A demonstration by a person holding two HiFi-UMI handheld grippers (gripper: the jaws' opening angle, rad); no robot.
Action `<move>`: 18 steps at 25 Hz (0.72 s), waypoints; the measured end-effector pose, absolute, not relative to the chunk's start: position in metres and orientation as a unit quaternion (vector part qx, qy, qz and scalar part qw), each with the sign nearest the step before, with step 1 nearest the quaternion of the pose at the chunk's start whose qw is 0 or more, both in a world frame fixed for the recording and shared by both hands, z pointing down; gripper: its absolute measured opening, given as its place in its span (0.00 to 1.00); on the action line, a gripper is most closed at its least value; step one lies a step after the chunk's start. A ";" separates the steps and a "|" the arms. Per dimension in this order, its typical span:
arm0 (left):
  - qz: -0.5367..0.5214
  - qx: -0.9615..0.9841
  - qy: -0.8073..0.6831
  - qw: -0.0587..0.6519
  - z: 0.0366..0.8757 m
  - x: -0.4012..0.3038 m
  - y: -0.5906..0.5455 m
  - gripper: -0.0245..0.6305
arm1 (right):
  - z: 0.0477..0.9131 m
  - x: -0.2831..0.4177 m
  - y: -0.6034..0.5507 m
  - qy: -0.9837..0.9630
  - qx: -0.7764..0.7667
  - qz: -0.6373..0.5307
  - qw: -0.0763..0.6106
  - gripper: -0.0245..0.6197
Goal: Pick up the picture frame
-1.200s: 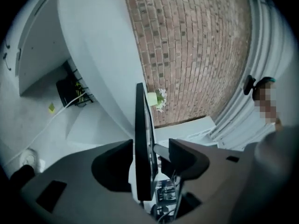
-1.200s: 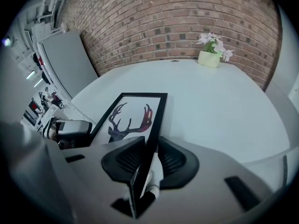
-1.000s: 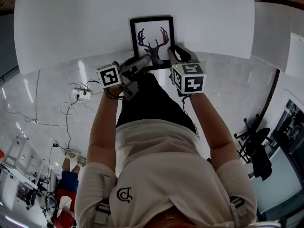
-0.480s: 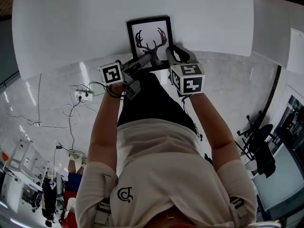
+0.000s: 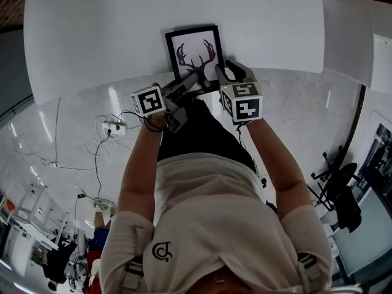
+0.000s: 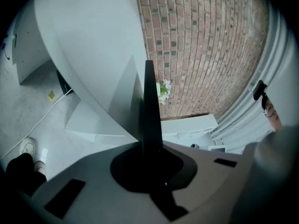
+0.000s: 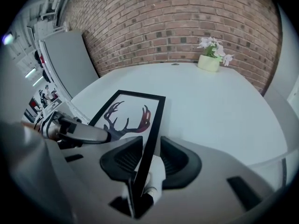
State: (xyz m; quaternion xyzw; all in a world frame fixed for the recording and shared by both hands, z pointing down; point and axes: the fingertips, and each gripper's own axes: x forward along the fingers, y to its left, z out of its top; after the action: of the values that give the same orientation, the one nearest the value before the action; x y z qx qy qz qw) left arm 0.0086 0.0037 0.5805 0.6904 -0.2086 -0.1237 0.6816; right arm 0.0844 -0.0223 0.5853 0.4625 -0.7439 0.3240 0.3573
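Observation:
The picture frame, black-rimmed with an antler print, lies at the near edge of the round white table. My left gripper is shut on its near edge. In the left gripper view the picture frame rises edge-on as a thin dark blade out of my left gripper. In the right gripper view my right gripper straddles the right rim of the picture frame. Its jaws are opening, with a gap between each pad and the rim. The left gripper shows there at the frame's near left.
A potted white flower stands at the far side of the table, before a brick wall. A second white table adjoins on the right. Cables and a power strip lie on the floor at left, and an office chair at right.
My left gripper has reached in to the frame's near edge and shut on it. The right gripper has stayed at the frame's right rim.

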 end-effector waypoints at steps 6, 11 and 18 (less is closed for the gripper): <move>-0.105 0.722 -0.224 0.647 0.568 0.004 0.001 0.07 | 0.564 0.077 -0.032 -0.755 0.477 0.321 0.317 0.21; -0.102 0.736 -0.263 0.615 0.537 -0.002 0.002 0.07 | 0.525 0.087 -0.028 -0.763 0.490 0.306 0.291 0.14; -0.119 0.766 -0.340 0.532 0.481 -0.066 -0.043 0.07 | 0.481 0.060 -0.057 -0.779 0.503 0.277 0.252 0.07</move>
State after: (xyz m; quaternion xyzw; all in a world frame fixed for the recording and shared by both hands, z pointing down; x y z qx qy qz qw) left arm -0.0657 -0.0425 0.4807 0.7659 -0.3402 -0.1193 0.5323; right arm 0.0595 -0.0567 0.4812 0.5035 -0.7785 0.2774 0.2520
